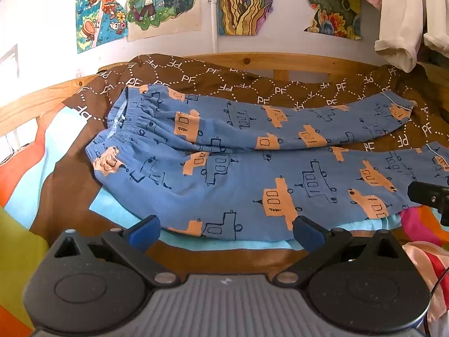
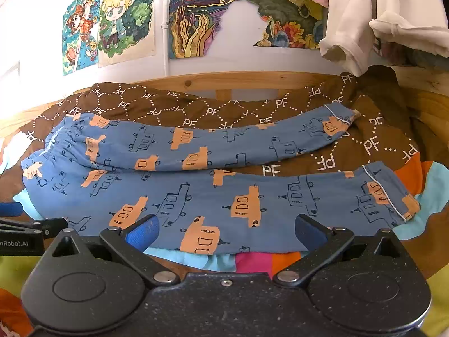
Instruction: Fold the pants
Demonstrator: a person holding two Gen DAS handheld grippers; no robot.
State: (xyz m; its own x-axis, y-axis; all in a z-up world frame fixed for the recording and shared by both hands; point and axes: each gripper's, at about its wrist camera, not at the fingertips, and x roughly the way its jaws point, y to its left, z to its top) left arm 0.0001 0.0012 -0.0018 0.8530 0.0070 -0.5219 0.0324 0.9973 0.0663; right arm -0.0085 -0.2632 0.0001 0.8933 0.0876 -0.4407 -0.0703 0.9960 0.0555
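Blue pants (image 1: 238,157) with orange and outlined car prints lie flat on the bed, waistband at the left, two legs running to the right and spread apart; they also show in the right wrist view (image 2: 213,193). My left gripper (image 1: 226,231) is open and empty, just in front of the near leg's lower edge. My right gripper (image 2: 224,231) is open and empty, at the near leg's lower edge further right. The right gripper's tip shows at the right edge of the left wrist view (image 1: 429,196). The left gripper shows at the left of the right wrist view (image 2: 25,233).
A brown "PF" patterned blanket (image 1: 252,84) lies under the pants, over a multicoloured sheet (image 2: 252,261). A wooden bed rail (image 2: 238,80) runs behind, with posters on the wall (image 1: 157,2). White clothes hang at the upper right (image 2: 364,28).
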